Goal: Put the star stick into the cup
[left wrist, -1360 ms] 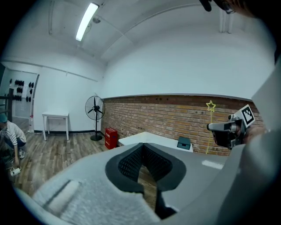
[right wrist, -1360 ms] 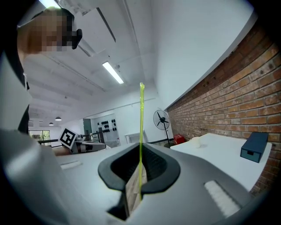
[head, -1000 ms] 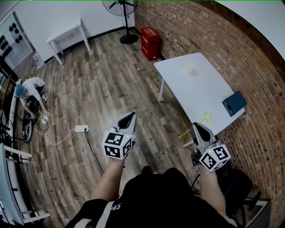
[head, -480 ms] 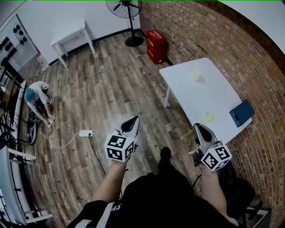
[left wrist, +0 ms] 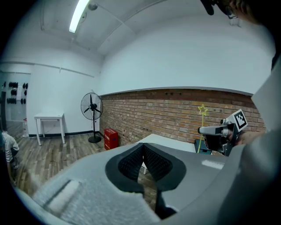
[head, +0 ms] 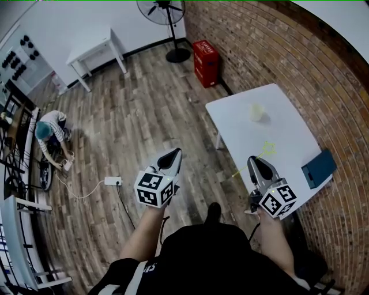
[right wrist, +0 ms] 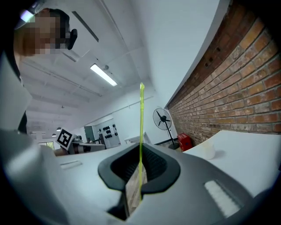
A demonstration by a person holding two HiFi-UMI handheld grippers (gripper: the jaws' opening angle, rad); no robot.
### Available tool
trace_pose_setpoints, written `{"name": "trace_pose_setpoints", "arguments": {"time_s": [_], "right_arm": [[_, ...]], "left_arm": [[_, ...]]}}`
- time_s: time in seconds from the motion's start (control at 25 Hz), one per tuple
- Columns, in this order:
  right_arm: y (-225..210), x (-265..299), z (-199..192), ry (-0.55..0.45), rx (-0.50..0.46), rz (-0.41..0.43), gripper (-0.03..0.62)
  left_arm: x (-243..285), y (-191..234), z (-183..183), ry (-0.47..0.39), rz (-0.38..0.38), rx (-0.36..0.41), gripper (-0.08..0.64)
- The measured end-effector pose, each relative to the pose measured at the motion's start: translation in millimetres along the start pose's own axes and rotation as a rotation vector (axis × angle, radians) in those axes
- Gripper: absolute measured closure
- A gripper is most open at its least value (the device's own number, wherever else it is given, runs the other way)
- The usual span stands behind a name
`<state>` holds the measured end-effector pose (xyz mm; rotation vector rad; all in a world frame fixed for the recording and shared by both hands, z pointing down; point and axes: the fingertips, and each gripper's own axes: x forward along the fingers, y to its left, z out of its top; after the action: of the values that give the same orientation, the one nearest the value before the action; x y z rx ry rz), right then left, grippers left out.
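Observation:
A thin yellow star stick (head: 260, 154) is clamped in my right gripper (head: 253, 162), which is shut on its lower shaft. In the right gripper view the stick (right wrist: 141, 132) rises straight up from between the jaws. The star (left wrist: 202, 109) also shows in the left gripper view, above the right gripper (left wrist: 218, 131). A pale cup (head: 256, 112) stands upright on the white table (head: 288, 129), well beyond the star; the cup (right wrist: 206, 151) is at the right in the right gripper view. My left gripper (head: 171, 154) hangs over the floor, shut and holding nothing.
A dark blue box (head: 318, 169) lies at the table's right edge by the brick wall (head: 300, 63). A red crate (head: 206, 55) and a standing fan (head: 163, 11) are along the wall. A person (head: 52, 133) crouches at far left near a power strip (head: 112, 181).
The head view has drawn nearer the white table, which now sits lower and more central. Both grippers keep their places in the view; the right one still holds the stick.

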<state>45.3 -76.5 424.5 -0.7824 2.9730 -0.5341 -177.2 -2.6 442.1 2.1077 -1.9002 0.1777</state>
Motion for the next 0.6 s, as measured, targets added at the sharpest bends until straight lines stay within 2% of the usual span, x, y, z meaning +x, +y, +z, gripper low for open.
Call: {"name": "trace_pose_setpoints", "arguments": {"time_s": [0.24, 0.6], "right_arm": [[-48.9, 27.8, 18.9, -0.006, 0.000, 0.019, 0.577], [-103.4, 46.5, 21.5, 0.011, 0.013, -0.035, 0.577]], "left_arm": [[49.1, 5.9, 23.8, -0.003, 0.011, -0.005, 0.554], [114.8, 11.7, 30.0, 0.012, -0.029, -0.025, 0.554]]}}
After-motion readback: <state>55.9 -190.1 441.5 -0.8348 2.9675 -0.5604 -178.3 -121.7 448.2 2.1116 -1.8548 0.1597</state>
